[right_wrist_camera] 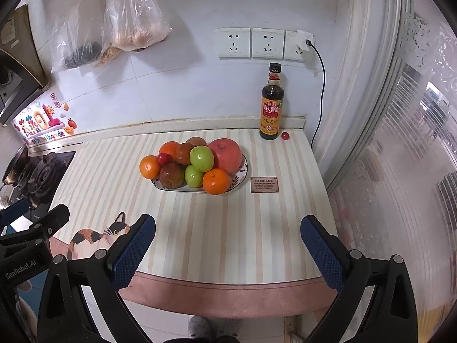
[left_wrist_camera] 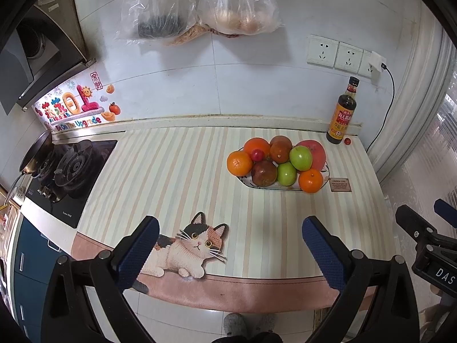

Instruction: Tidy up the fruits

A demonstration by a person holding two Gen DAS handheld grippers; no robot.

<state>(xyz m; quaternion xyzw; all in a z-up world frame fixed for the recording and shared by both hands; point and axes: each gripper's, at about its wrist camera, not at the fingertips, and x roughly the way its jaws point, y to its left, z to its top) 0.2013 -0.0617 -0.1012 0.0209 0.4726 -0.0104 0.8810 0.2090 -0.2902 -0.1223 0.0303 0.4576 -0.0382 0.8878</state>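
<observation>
A patterned plate (right_wrist_camera: 241, 175) heaped with fruit is seen on the striped tabletop (right_wrist_camera: 200, 228), and everything else is placed relative to it. On the plate three oranges (right_wrist_camera: 216, 181), two green apples (right_wrist_camera: 201, 158), brownish fruits (right_wrist_camera: 171, 175), a small red fruit (right_wrist_camera: 164, 158) and a large red apple (right_wrist_camera: 227, 154) are piled touching one another. Behind the plate, near the wall, a dark sauce bottle (right_wrist_camera: 271, 105) is stood upright, with a tiny red fruit (right_wrist_camera: 285, 135) just beside its base. A small brown label (right_wrist_camera: 264, 185) is printed just beside the plate, on the bottle's side. The left gripper (left_wrist_camera: 230, 235) and the right gripper (right_wrist_camera: 227, 233) are held in front of the plate, well apart from it, their blue fingers (left_wrist_camera: 141, 245) spread wide and empty.
</observation>
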